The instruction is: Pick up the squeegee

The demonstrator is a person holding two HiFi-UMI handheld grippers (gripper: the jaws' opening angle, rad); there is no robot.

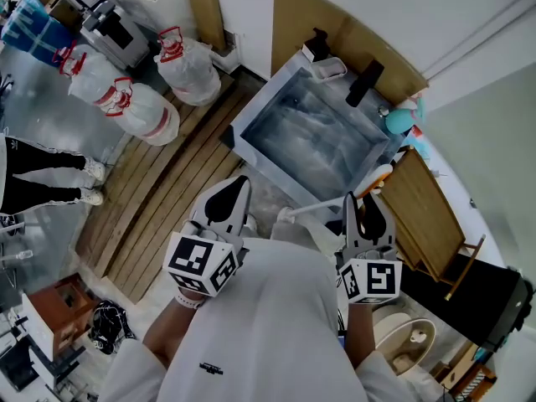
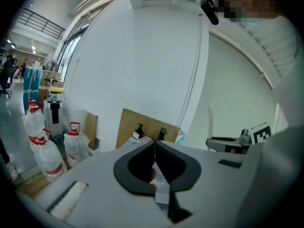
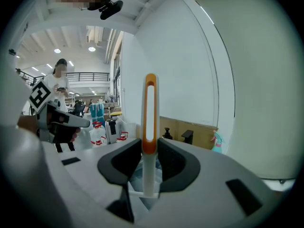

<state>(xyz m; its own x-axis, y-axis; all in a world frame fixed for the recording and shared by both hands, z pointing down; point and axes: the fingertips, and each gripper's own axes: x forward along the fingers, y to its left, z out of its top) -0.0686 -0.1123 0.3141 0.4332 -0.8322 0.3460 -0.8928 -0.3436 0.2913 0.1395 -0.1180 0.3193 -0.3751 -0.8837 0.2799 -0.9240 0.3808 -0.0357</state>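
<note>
My right gripper was clamped on the squeegee handle, lifted just in front of the sink, probably for balance; my left gripper, shut and empty, hung beside it.

Seen from above, the left gripper and right gripper point toward a steel sink backed by a cardboard sheet. The squeegee, white-handled with an orange end, crosses the right gripper's jaw tips. Red-handled water jugs stand beside wooden slats at the left.
</note>
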